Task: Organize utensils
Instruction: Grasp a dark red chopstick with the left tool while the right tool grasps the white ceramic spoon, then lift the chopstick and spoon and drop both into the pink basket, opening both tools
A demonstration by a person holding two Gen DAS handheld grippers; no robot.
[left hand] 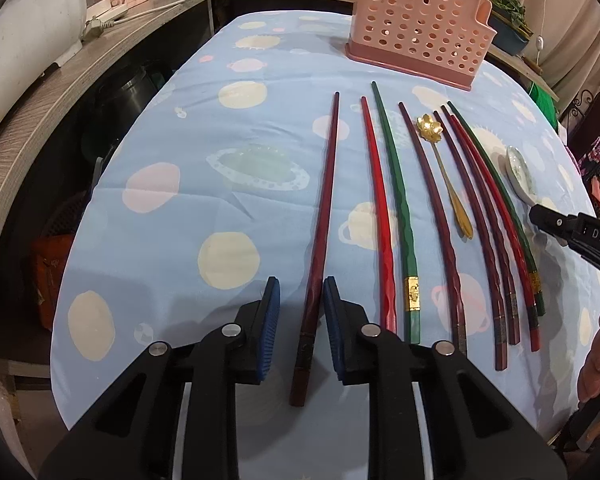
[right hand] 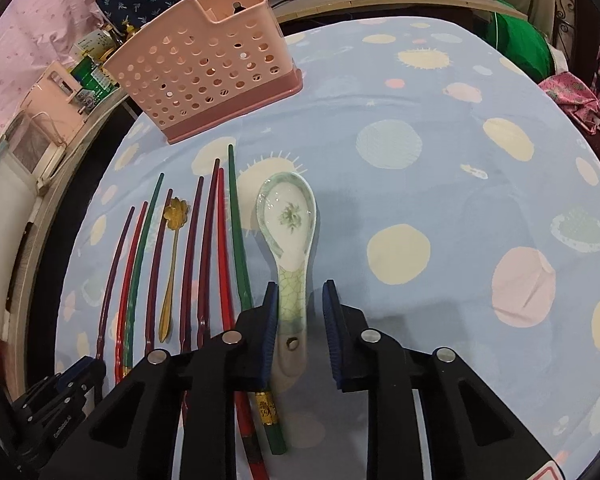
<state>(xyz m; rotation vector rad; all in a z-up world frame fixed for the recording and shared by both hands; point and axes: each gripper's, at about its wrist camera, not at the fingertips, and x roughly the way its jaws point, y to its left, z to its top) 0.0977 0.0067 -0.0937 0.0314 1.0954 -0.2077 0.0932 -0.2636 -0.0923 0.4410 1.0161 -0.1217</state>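
Dark-red chopstick [left hand: 315, 240], leftmost of the row in front of the pink perforated holder [left hand: 420, 24], is straddled by the left gripper [left hand: 301, 300], pads not touching. Ceramic soup spoon [right hand: 290, 248], right of that row, is straddled by the right gripper [right hand: 300, 304], jaws unclenched.

Left gripper [left hand: 301, 312] straddling the outermost dark red chopstick [left hand: 321, 248] on the blue patterned cloth [left hand: 172, 136].

Its blue pads [left hand: 271, 320] stand narrowly apart on either side of the chopstick's thick end, and no contact with it is evident. To the gripper's right lie a bright red chopstick [left hand: 376, 216], a green chopstick [left hand: 396, 196], more dark red ones, a gold flower-headed spoon [left hand: 446, 172] and a tight bundle of chopsticks [left hand: 496, 220]. Ahead and right stands the pink perforated holder [left hand: 416, 28]. At far right, the right gripper [left hand: 572, 232] reaches near a white ceramic spoon [left hand: 520, 172].
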